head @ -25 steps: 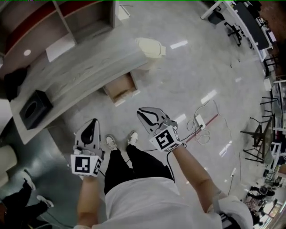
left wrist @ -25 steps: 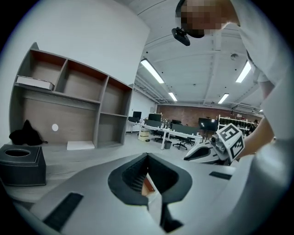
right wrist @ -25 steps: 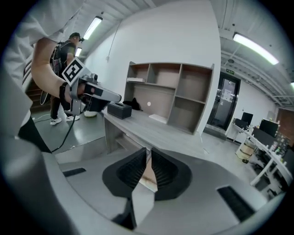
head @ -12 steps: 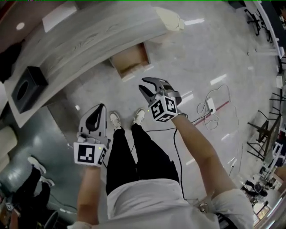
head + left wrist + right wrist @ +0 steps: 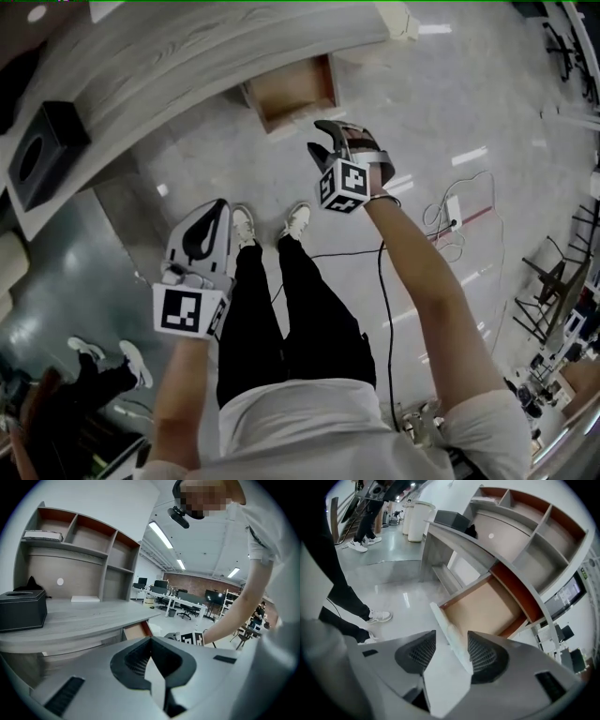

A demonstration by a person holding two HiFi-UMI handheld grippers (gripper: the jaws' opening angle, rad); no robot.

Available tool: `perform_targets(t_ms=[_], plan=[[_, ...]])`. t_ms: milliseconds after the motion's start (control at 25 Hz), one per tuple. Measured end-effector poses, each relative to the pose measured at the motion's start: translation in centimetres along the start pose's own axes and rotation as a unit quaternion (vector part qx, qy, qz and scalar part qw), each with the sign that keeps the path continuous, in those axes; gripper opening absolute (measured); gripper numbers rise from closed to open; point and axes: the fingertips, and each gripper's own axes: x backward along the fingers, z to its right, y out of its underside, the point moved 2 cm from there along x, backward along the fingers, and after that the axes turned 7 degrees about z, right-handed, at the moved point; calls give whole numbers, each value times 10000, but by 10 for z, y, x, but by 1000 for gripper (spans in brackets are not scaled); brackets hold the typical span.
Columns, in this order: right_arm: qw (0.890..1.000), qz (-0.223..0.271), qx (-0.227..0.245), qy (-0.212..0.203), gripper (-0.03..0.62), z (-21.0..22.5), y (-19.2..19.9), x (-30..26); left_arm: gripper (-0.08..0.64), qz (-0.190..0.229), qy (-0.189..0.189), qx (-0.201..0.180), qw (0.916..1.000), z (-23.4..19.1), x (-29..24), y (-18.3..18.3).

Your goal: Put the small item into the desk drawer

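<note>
Two grippers: the right gripper (image 5: 452, 644), nearer, points down at the open drawer (image 5: 483, 606), its jaws just opened wide astride the front panel (image 5: 443, 620); the left gripper (image 5: 150, 641) hangs back, jaws together; the small item shows in no view.

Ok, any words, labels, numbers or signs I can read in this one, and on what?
No readable text in any view.
Lower white cube and upper white cube: black square marker patterns only, no letters or digits.
Dark screens in the far office: too small to read.
Black rectangular box on the grey wooden desk: no label visible.
</note>
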Motion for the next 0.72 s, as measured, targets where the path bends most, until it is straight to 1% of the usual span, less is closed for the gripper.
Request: perform_targets(t_ms=[120, 200, 480, 560, 680, 720], plan=[[9995, -233, 216, -68, 239, -2, 9, -10, 18, -36, -49, 128, 9999, 4, 2, 2], [9988, -343, 317, -117, 244, -2, 14, -14, 18, -46, -73, 179, 9998, 6, 3, 2], [9980, -466, 328, -257, 238, -1, 22, -27, 18, -87, -110, 273, 9995, 6, 4, 9], [9983, -452, 286, -233, 202, 0, 22, -29, 18, -104, -111, 285, 9995, 6, 4, 12], [9989, -385, 220, -127, 98, 0, 19, -29, 18, -150, -115, 312, 9993, 5, 4, 16], [9991, -363, 199, -92, 84, -1, 18, -28, 18, -166, -118, 324, 9993, 5, 4, 17]])
